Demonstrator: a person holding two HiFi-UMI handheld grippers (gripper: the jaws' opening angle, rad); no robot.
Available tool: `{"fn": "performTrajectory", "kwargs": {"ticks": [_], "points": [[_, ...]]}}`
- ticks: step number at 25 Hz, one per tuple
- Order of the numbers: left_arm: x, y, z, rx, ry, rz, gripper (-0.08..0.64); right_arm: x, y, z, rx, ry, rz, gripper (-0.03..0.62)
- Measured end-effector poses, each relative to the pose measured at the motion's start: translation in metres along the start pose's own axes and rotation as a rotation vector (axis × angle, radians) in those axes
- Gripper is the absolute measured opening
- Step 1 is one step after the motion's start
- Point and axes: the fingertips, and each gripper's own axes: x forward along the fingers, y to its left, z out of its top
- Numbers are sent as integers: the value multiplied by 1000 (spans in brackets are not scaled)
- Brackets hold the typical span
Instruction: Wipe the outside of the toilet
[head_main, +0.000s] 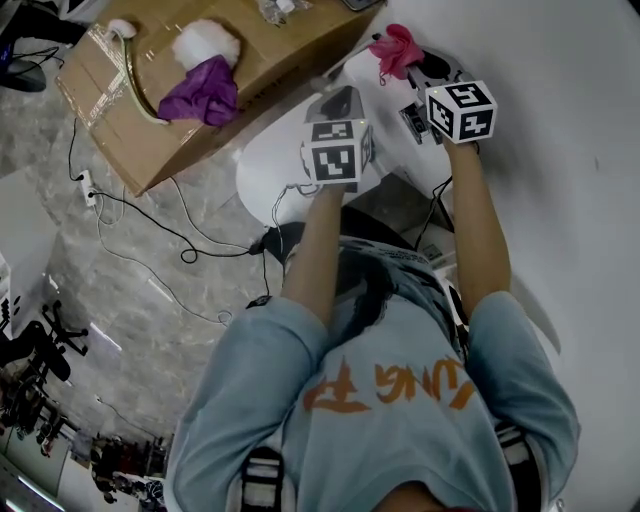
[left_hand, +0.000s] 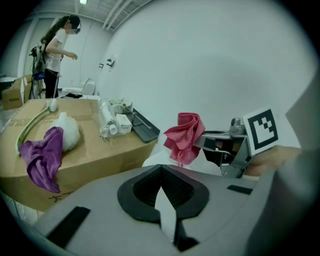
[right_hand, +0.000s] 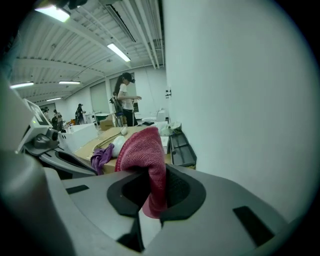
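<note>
Seen from above: standing over the white toilet (head_main: 268, 172), both arms stretched forward.

In the right gripper (right_hand: 152, 174): a pink cloth (right_hand: 142, 150), pinched between the pads, bunched above the jaws, with a tail hanging below. Held up near the white wall (head_main: 560, 120), above the toilet's far end; whether touching the porcelain, cannot tell.

At the left gripper (left_hand: 161, 171): pads pressed together, nothing between. Hovers just beside the right one, over the toilet's white body.

To the left of the toilet, on the marbled floor (head_main: 130, 290): a cardboard box (head_main: 270, 55). On top of the box:
- a purple rag (head_main: 200, 92), touching a white fluffy wad (head_main: 205, 42)
- a brush (head_main: 135, 85) with a long curved handle
- wrapped bottles (left_hand: 107, 122) and a dark tray (left_hand: 142, 125) toward the wall side

Black cables (head_main: 160, 225) trailing across the floor between box and toilet. Far back in the left gripper view: a person (left_hand: 56, 50) standing in a white top.
</note>
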Motion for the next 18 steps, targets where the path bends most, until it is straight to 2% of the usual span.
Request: {"fn": "performTrajectory", "kwargs": {"ticks": [5, 12, 18], "points": [[7, 9, -2, -17, 9, 21, 17, 36, 1, -11, -90, 64, 53, 64], [15, 14, -8, -14, 36, 27, 17, 64, -5, -38, -133, 125, 85, 64], [19, 8, -11, -5, 58, 10, 17, 56, 2, -50, -285, 148, 129, 63]]}}
